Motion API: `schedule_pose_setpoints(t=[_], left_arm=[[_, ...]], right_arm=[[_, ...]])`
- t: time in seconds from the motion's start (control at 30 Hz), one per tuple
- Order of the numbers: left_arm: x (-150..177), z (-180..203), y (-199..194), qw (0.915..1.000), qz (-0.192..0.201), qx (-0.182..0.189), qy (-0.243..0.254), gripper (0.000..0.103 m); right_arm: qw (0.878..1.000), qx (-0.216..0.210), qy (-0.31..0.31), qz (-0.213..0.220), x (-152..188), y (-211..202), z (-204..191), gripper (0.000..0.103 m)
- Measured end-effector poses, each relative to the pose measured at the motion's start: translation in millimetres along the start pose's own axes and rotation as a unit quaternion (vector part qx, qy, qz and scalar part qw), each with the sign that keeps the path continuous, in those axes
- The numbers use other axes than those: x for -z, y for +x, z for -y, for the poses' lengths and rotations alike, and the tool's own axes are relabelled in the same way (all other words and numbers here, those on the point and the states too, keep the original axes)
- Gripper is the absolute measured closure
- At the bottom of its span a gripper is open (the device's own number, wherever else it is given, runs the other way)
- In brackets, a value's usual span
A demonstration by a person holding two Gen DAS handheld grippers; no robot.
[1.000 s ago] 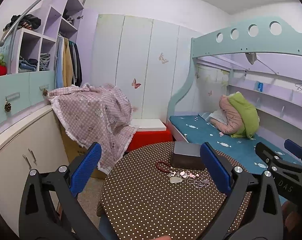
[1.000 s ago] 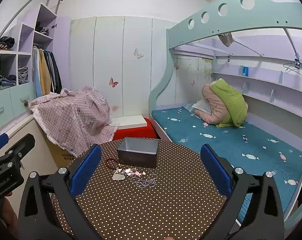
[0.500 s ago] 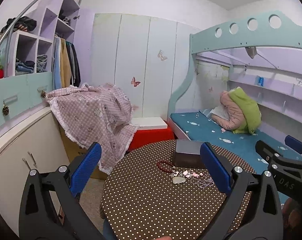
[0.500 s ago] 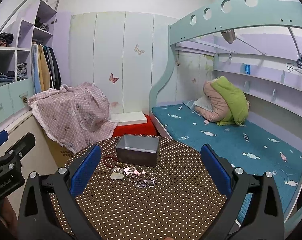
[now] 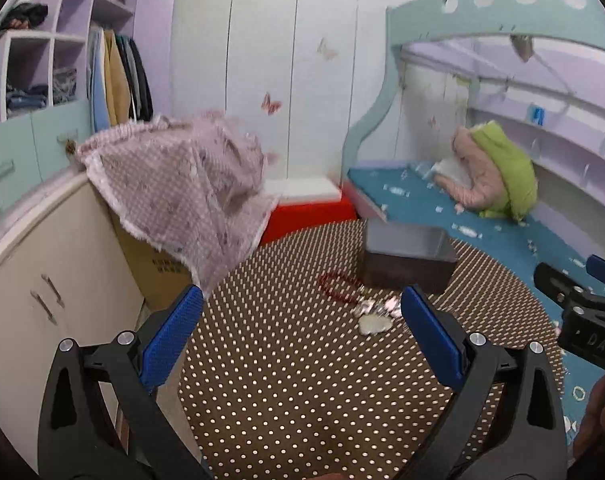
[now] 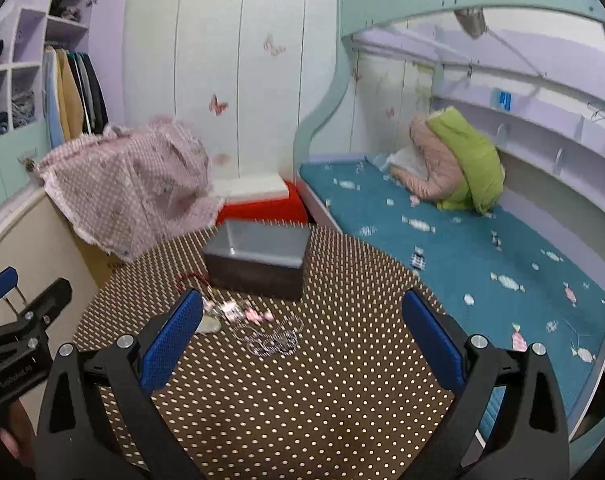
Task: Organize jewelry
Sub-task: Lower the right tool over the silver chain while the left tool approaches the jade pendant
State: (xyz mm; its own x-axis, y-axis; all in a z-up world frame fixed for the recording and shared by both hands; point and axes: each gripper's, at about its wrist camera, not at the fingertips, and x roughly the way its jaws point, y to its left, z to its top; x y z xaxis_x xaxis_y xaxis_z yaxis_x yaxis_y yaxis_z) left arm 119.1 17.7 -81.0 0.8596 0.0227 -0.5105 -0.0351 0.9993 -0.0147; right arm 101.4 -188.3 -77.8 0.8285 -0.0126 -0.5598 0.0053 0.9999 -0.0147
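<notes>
left claw released | right claw released | jewelry beside box, seemingly untouched

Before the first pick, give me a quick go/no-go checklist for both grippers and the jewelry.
1. Left gripper jaws wide and empty: ok.
2. Right gripper jaws wide and empty: ok.
3. Grey box on the dotted table, open side up, ready to take items: ok. Whether anything already lies inside: cannot tell.
4. Jewelry reachable: red bead bracelet, pale stone pendant, pink charms and silver chain lie loose on the table in front of the box: ok.
5. Pieces separate enough for a single pick: chain lies in a tangled heap and charms sit close to the pendant: cannot tell.
6. Image sharpness for aiming: both views blurred: not ok.
</notes>
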Motion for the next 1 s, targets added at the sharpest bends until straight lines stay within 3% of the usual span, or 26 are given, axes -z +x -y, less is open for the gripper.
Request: schedule_pose_setpoints(t=[0.37, 0.6, 0.7, 0.83, 0.9, 1.0], left_arm=[[23.9, 15.5, 97.3, 0.9948, -0.099, -0.003, 0.021, 0.005], [37.4, 27.1, 133.9, 0.9891, -0.145, -0.007, 0.026, 0.005], [37.5, 29.6, 145.4, 0.9875, -0.156, -0.004, 0.026, 0.005], [37.0, 39.7, 161.3, 0.9853, -0.168, 0.003, 0.031, 0.005], [37.0, 45.4, 168.6, 0.9842, -0.174, 0.008, 0.033, 0.005], [38.3, 57.0, 181.3, 0.9820, -0.184, 0.015, 0.040, 0.005]], right_arm=[[0.990, -0.045, -0.017, -0.133, 25.6, 102.3, 2.0, 0.007], [0.980, -0.063, -0.038, -0.183, 40.4, 143.0, -0.9, 0.008], [0.979, -0.075, -0.039, -0.187, 46.2, 148.9, 1.9, 0.029], [0.979, -0.093, -0.046, -0.177, 42.2, 144.1, 8.3, 0.074], [0.977, -0.107, -0.049, -0.179, 40.8, 143.2, 10.9, 0.082], [0.975, -0.123, -0.043, -0.179, 40.6, 139.8, 19.4, 0.085]])
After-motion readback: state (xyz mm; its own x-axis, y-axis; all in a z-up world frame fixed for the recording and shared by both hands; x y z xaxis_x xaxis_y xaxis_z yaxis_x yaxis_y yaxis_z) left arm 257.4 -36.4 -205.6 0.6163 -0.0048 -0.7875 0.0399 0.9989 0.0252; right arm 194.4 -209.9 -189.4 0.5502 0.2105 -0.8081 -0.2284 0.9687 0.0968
